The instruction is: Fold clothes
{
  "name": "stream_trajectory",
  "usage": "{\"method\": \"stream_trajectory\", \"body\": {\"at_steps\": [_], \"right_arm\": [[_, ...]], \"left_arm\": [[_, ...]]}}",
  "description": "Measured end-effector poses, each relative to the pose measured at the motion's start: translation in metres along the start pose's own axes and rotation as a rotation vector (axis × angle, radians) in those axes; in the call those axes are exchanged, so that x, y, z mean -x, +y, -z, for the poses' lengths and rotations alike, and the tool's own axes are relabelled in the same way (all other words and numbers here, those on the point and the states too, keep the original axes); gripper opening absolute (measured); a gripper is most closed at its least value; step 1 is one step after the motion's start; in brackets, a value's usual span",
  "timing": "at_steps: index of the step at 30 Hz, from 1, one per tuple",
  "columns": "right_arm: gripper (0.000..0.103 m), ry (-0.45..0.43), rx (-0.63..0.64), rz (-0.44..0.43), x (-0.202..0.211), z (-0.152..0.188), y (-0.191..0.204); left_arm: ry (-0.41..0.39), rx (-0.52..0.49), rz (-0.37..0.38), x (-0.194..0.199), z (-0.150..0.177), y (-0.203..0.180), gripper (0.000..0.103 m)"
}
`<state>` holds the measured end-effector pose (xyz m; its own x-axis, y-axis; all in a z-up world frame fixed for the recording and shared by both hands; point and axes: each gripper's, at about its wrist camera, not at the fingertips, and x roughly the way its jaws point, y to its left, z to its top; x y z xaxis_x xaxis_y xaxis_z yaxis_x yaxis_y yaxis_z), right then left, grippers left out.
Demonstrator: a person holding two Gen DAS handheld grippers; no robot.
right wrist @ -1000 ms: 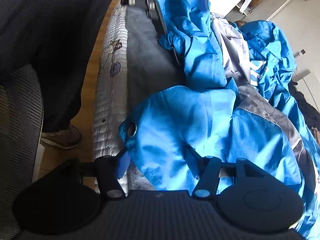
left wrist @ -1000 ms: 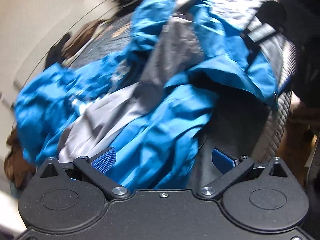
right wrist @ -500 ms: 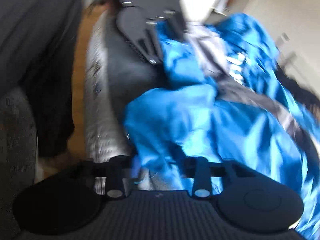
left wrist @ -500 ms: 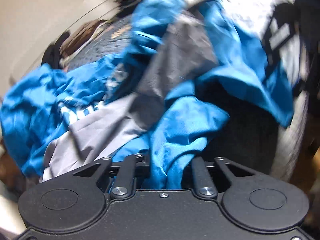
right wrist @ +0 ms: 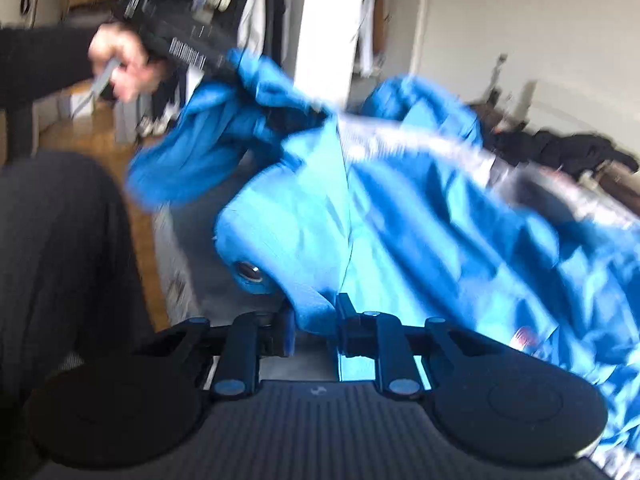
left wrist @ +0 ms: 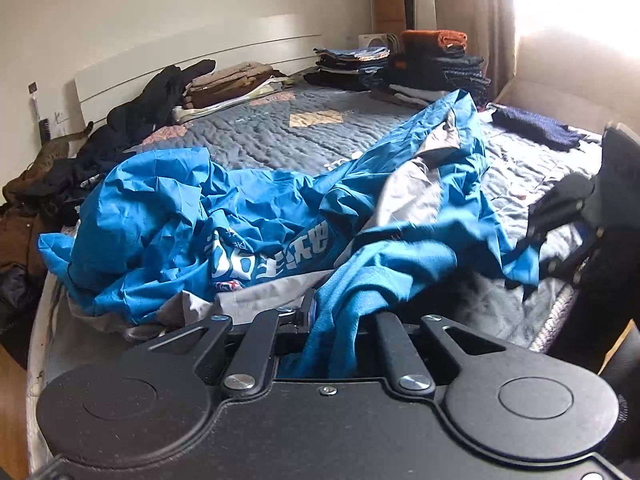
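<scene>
Since a second ago both jaws, then wide apart, have come together on cloth and both hands have lifted. The left hand-held gripper [left wrist: 334, 320] is clamped on a bunch of the blue jacket [left wrist: 248, 216]; the right hand-held gripper [right wrist: 316, 320] is closing on the snap-studded hem, cloth between its pads. The jacket lies crumpled on the bed [left wrist: 256, 136], running from the near edge toward the headboard [left wrist: 192, 64]. It stretches between both grips, so neither is nearer.

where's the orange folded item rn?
Left wrist view, upper right: the orange folded item tops the dark clothes stack at the bed's far end, beside the curtain.
</scene>
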<state>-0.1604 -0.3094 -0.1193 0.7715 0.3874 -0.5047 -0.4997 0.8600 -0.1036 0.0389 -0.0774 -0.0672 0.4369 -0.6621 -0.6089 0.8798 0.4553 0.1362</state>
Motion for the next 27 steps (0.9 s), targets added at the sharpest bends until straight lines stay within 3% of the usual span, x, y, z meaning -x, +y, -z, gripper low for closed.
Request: {"method": "stream_trajectory", "body": {"at_steps": [2,7,9,11,13,16,18,19,20,21,22,23,27], "right_arm": [[0.019,-0.016,-0.007,0.031,0.002,-0.006,-0.008],[0.027,0.093,0.082,0.030,-0.024,0.005,-0.007],[0.036,0.146,0.136,0.021,-0.037,0.013,0.005],[0.048,0.187,0.224,0.042,-0.048,0.020,0.020],[0.061,0.214,0.310,0.072,-0.057,0.029,0.031],[0.066,0.239,0.385,0.112,-0.068,0.038,0.035],[0.066,0.240,0.340,0.097,-0.073,0.038,0.024],[0.063,0.239,0.312,0.088,-0.075,0.037,0.018],[0.059,0.235,0.285,0.079,-0.075,0.035,0.015],[0.044,0.227,0.271,0.068,-0.073,0.034,0.013],[0.022,0.219,0.266,0.056,-0.073,0.032,0.012],[0.014,0.213,0.262,0.052,-0.072,0.031,0.014],[0.008,0.166,0.217,0.081,-0.059,0.019,0.011]], "left_arm": [[0.034,-0.007,-0.014,-0.018,0.008,0.000,0.010],[0.102,0.012,-0.015,-0.057,0.029,-0.005,0.016],[0.123,-0.028,-0.038,-0.064,0.034,-0.011,0.025],[0.148,-0.086,-0.066,-0.071,0.039,-0.018,0.047],[0.175,-0.136,-0.078,-0.077,0.047,-0.024,0.061],[0.201,-0.186,-0.077,-0.084,0.059,-0.030,0.058],[0.201,-0.203,-0.069,-0.088,0.062,-0.035,0.042],[0.201,-0.206,-0.064,-0.089,0.061,-0.036,0.027],[0.201,-0.209,-0.059,-0.091,0.060,-0.037,0.019],[0.201,-0.211,-0.054,-0.092,0.059,-0.039,0.018],[0.192,-0.201,-0.049,-0.089,0.057,-0.037,0.015],[0.178,-0.183,-0.045,-0.084,0.054,-0.035,0.013],[0.112,-0.109,-0.030,-0.054,0.036,-0.023,0.010]]}}
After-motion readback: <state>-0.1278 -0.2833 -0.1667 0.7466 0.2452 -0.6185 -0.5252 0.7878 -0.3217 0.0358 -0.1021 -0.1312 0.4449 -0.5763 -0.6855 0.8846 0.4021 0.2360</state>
